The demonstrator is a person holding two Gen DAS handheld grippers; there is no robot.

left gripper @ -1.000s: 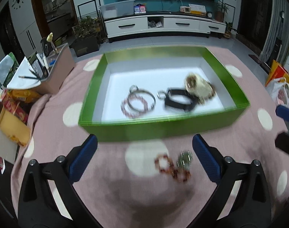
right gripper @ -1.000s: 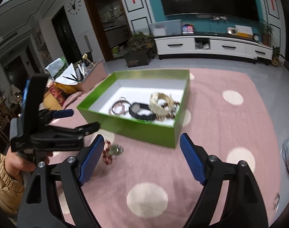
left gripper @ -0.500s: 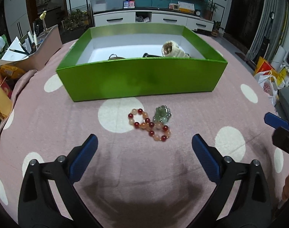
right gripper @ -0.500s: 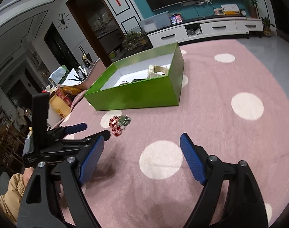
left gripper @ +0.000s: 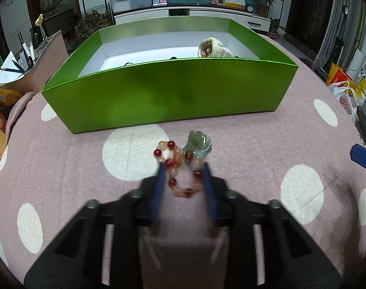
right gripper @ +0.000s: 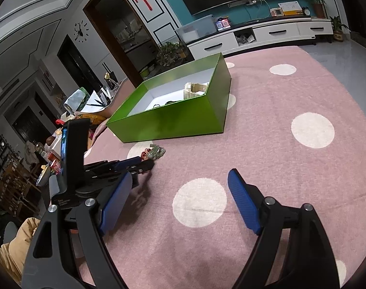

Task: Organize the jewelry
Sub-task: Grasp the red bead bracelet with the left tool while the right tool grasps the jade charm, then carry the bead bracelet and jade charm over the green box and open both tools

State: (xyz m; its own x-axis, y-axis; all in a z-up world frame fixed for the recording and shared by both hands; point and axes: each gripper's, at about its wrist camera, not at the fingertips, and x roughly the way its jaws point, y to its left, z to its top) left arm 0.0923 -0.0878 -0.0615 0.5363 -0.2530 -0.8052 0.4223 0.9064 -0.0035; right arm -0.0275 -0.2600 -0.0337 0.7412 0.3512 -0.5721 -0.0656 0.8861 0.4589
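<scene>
A bracelet of red and peach beads (left gripper: 180, 175) with a pale green charm (left gripper: 197, 144) lies on the pink dotted cloth, in front of the green box (left gripper: 173, 91). My left gripper (left gripper: 183, 166) is closing on it; the bead loop sits between the two blue pads, which touch it on both sides. In the right wrist view the left gripper (right gripper: 144, 161) reaches the bracelet (right gripper: 154, 153) from the left. My right gripper (right gripper: 179, 175) hangs open over the bare cloth, holding nothing. A cream bracelet (left gripper: 210, 48) lies inside the box (right gripper: 173, 122).
Papers, pens and snack packs (left gripper: 7, 77) crowd the table's left edge. Shopping bags (left gripper: 344, 89) stand beyond the right edge. A person's tan sleeve (right gripper: 16, 248) shows behind the left gripper. A blue finger of the right gripper (left gripper: 361, 155) pokes in at the right.
The left gripper sank toward the beaded bracelet and its jaws went from wide open to narrow around the loop. The right gripper dropped and rolled, staying open.
</scene>
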